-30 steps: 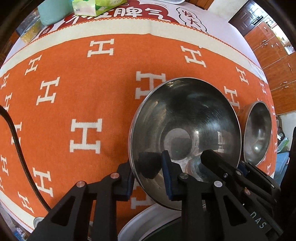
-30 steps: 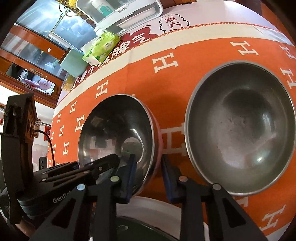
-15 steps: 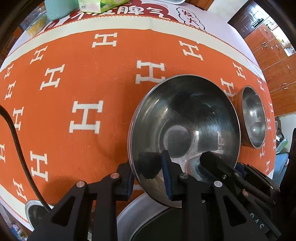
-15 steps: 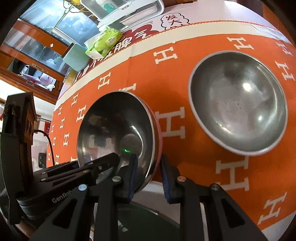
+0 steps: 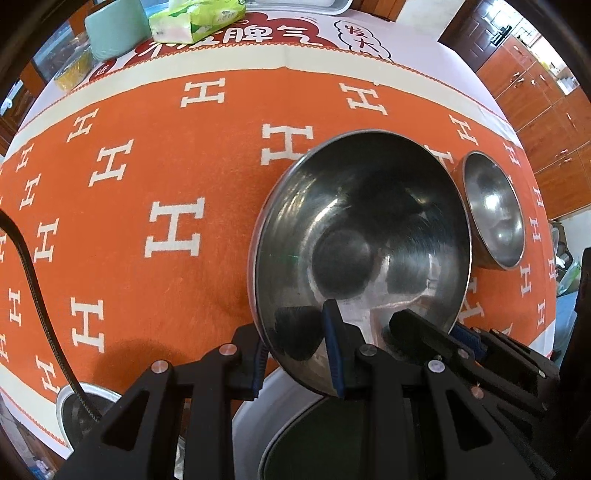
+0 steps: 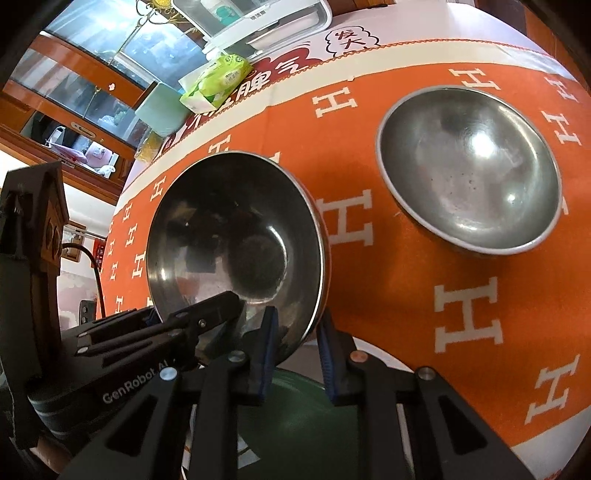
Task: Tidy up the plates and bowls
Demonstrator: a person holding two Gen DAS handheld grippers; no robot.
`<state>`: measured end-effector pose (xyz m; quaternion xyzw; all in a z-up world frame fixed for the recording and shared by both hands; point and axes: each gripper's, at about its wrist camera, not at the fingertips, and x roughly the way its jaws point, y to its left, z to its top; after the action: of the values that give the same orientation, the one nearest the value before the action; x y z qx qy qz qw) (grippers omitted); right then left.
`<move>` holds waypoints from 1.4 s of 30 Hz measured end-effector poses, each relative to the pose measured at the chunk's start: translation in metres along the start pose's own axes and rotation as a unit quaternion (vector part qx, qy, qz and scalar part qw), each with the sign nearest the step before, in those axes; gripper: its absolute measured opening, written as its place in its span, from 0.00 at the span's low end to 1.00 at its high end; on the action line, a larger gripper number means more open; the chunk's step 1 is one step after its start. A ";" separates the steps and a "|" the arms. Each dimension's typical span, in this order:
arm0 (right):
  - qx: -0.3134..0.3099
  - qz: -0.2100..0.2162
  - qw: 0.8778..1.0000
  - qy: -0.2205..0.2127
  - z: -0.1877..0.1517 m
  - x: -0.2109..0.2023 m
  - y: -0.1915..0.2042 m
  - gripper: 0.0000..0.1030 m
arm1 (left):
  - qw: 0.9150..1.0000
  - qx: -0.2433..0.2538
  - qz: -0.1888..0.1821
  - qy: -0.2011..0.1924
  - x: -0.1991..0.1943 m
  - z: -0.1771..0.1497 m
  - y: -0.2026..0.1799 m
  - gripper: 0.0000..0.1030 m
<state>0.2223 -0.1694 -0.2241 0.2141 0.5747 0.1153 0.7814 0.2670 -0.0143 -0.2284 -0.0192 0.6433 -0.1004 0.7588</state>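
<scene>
L gripper (image 5: 299,354) pinches near rim of big steel bowl (image 5: 362,254): one blue pad outside the wall, other pad inside, both pressed on the metal. R gripper (image 6: 295,350) sits on same bowl's rim from the opposite side; jaws closing, rim between the pads, inner pad against the wall, outer pad looks just off it, contact there unclear. Bowl tilted, mouth facing the cams, held above a white plate w/ dark green centre (image 6: 295,384) at near table edge.

Second steel bowl (image 6: 469,170) rests upright on the orange H-pattern cloth (image 5: 177,177), well apart to the right of held bowl in R wrist view; in L wrist view it shows just past the held bowl's right edge. Third small steel bowl (image 5: 79,410) at bottom-left of L view, partly cut off, black cable (image 5: 33,280) running across it.

Far table edge: green tissue pack (image 6: 218,81), mint-green container (image 5: 116,27), white tray (image 6: 258,22) behind. Wooden cabinets (image 5: 532,85) in background right.
</scene>
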 end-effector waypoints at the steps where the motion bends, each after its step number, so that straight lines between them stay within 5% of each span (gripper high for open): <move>1: 0.001 0.001 1.000 -0.001 0.000 -0.001 0.000 0.19 | 1.000 0.002 0.000 -0.001 -0.001 -0.001 0.000 0.25; 10: -0.012 0.006 1.000 -0.004 -0.006 -0.011 0.009 0.19 | 0.999 0.030 0.015 -0.026 -0.027 -0.016 -0.004 0.25; 42: -0.177 0.064 0.982 0.031 -0.063 -0.042 0.102 0.20 | 0.997 -0.032 0.019 -0.069 -0.119 -0.116 0.063 0.25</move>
<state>0.1557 -0.0847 -0.1564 0.1048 0.5544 0.2717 0.7797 0.1429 0.0801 -0.1432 -0.0383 0.5923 -0.0634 0.8023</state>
